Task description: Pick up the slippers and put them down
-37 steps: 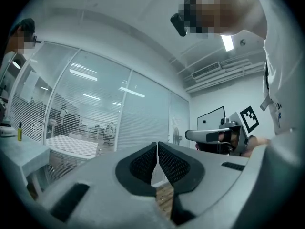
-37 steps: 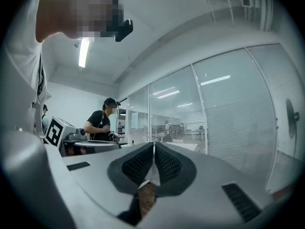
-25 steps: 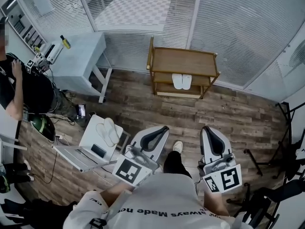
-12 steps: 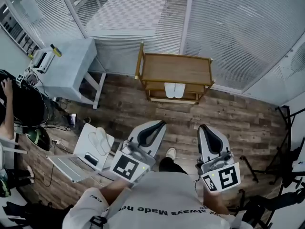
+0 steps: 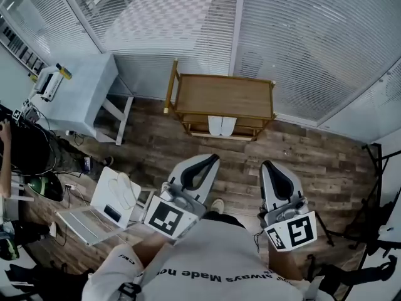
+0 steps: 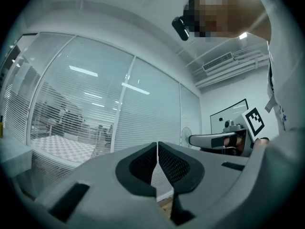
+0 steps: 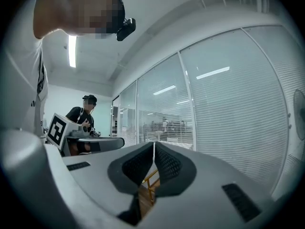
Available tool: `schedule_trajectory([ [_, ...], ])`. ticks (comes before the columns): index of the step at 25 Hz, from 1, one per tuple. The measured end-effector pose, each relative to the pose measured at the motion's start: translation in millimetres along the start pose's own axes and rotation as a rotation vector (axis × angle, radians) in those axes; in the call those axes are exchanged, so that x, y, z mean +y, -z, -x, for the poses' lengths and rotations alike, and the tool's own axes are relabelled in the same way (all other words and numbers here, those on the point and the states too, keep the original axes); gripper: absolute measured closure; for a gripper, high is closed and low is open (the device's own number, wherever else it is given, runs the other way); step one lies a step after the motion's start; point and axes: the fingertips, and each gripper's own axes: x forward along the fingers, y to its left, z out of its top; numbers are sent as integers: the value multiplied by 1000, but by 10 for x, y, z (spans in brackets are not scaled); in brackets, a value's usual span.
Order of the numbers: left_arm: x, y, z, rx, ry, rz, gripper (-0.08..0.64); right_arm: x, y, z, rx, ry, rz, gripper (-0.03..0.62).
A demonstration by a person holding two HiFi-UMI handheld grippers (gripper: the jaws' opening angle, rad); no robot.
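You're holding both claws out level in front of you, above the wooden floor (image 5: 326,158). Your left claw (image 5: 212,160) is pinched shut, and the left gripper view is showing that claw (image 6: 157,146) with its dark pads meeting and nothing between them, facing the glass wall (image 5: 301,36) and its blinds. Your right claw (image 5: 270,167) is closed and empty too, and in the right gripper view this claw (image 7: 154,147) has its pads pressed together. The slippers (image 5: 222,125), a white pair, are lying side by side on the lower shelf of the wooden rack (image 5: 219,96) ahead of you, against the glass wall and well apart from both claws. Another white pair (image 5: 122,190) is resting on a white surface at your left, beside an open laptop (image 5: 84,221). A pale desk (image 5: 81,96) is standing left of the rack.
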Motion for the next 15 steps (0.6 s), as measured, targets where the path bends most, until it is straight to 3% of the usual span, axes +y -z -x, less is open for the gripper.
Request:
schedule_trajectory([
  [6,278,90,-175,42,-29,10,540,-131,65,-352,17,-33,-14,575],
  [15,955,104,-468,29,-21,24,540,-239,78,-1126,25,-42,5,575],
])
